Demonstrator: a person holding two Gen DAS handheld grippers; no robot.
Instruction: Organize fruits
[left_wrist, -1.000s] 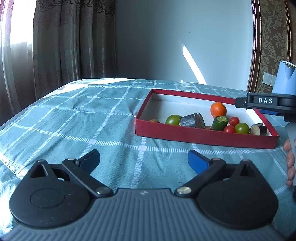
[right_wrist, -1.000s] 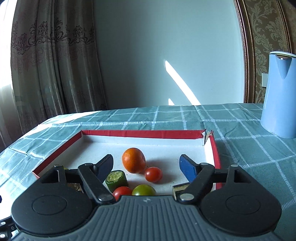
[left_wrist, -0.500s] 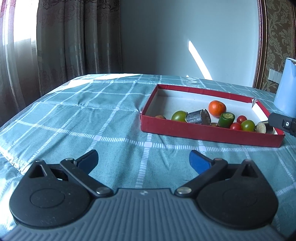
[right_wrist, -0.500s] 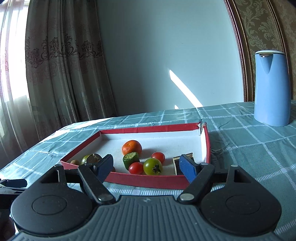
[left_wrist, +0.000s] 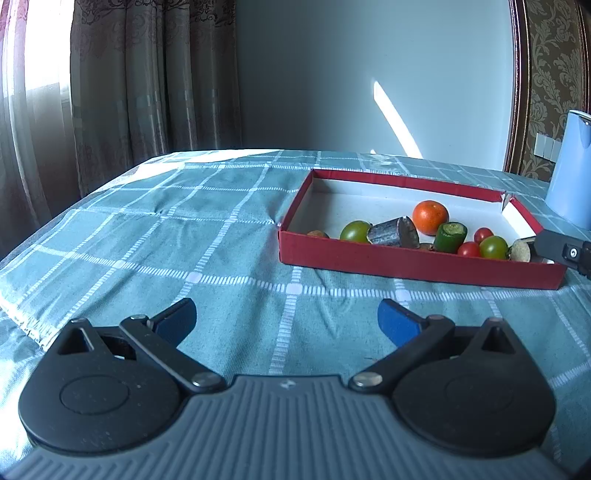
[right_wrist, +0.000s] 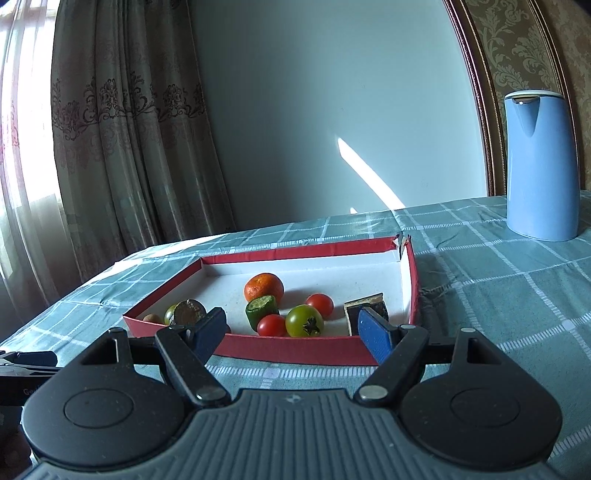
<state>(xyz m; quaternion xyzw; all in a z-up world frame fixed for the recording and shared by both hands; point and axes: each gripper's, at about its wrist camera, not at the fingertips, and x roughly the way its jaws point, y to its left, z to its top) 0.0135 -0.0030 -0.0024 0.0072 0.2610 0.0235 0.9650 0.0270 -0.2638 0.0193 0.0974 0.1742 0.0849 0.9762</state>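
The fruit lies in the red box (right_wrist: 295, 349), straight ahead of the right gripper (right_wrist: 291, 328), whose fingers gape empty; the left gripper (left_wrist: 286, 319), equally wide, sits farther off.

2 red tomatoes (right_wrist: 319, 304), 2 green tomatoes (right_wrist: 304, 320), 1 orange (right_wrist: 263, 287).

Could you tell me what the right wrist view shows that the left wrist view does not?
Only the right wrist view shows the blue kettle whole, lid included, and the dark stalk scar on the near green tomato.

Only the left wrist view shows the broad stretch of checked tablecloth left of the red tray, and the right tool's tip at the tray's right end.

Both show the tray holding the orange, the cut green piece and red tomatoes, and each view shows its own tool open and holding nothing.
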